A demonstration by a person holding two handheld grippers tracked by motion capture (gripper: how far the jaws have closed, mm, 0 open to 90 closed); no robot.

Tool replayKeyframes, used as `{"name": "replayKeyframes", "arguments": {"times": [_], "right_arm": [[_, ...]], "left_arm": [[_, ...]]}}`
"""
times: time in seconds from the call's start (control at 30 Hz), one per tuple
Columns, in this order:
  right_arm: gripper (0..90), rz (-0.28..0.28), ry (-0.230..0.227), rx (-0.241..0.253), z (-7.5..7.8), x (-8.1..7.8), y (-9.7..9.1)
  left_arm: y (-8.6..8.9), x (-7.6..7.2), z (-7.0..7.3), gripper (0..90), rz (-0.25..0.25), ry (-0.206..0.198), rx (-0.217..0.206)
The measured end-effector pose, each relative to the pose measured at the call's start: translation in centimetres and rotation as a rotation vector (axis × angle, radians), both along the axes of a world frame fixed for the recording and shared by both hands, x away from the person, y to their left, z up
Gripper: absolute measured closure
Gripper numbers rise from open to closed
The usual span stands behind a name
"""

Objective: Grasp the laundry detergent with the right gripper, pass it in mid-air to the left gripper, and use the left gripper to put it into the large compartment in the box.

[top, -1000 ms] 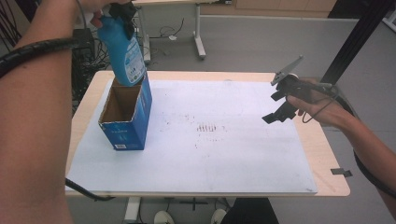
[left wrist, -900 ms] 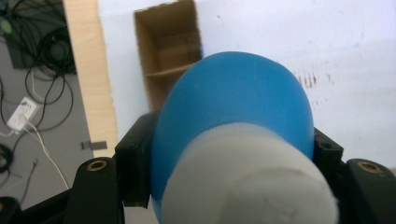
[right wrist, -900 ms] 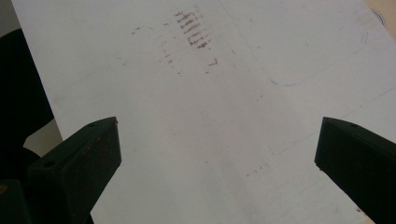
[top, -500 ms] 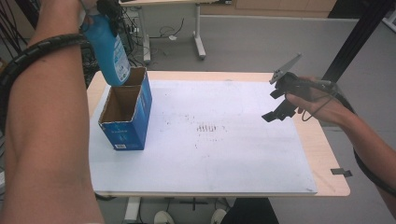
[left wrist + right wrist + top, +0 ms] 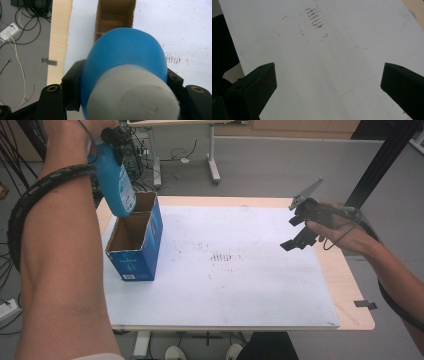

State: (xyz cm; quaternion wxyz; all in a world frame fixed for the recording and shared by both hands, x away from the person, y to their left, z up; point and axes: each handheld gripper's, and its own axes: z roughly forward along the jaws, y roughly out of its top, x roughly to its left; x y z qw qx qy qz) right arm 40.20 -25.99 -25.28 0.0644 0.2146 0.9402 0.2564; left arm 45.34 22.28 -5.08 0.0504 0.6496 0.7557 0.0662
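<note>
The left tongs (image 5: 111, 140) grip the rigid, smooth blue plastic bottle (image 5: 114, 182) near its white cap, above the open blue cardboard box (image 5: 134, 242); it looks light but slippery. The right tongs (image 5: 300, 227) hang open.

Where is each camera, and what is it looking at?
High view: above the table's near side, looking down on the white mat; both forearms show.
Left gripper view: on the left hand-held gripper, looking past its blue plastic bottle into the open blue cardboard box.
Right gripper view: on the right hand-held gripper, facing the mat.
All share the mat's reddish marks.

Lab, floor cables (image 5: 10, 265), rolling desk (image 5: 210, 150)
</note>
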Motion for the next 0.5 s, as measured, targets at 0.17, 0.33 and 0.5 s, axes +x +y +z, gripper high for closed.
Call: {"name": "replayKeyframes", "arguments": {"times": [0.17,0.33,0.5], "right_arm": [[0.3,0.003,-0.004,0.008,-0.1,0.0,0.0],[0.3,0.009,0.002,0.008,-0.3,0.0,0.2],[0.3,0.013,-0.001,0.006,-0.3,0.1,0.4]], "left_arm": [[0.3,0.0,-0.5,35.6,0.019,-0.003,-0.013],[0.5,0.1,-1.4,35.6,0.026,0.003,-0.003],[0.8,0.2,-2.3,35.7,0.034,0.007,-0.009]]}}
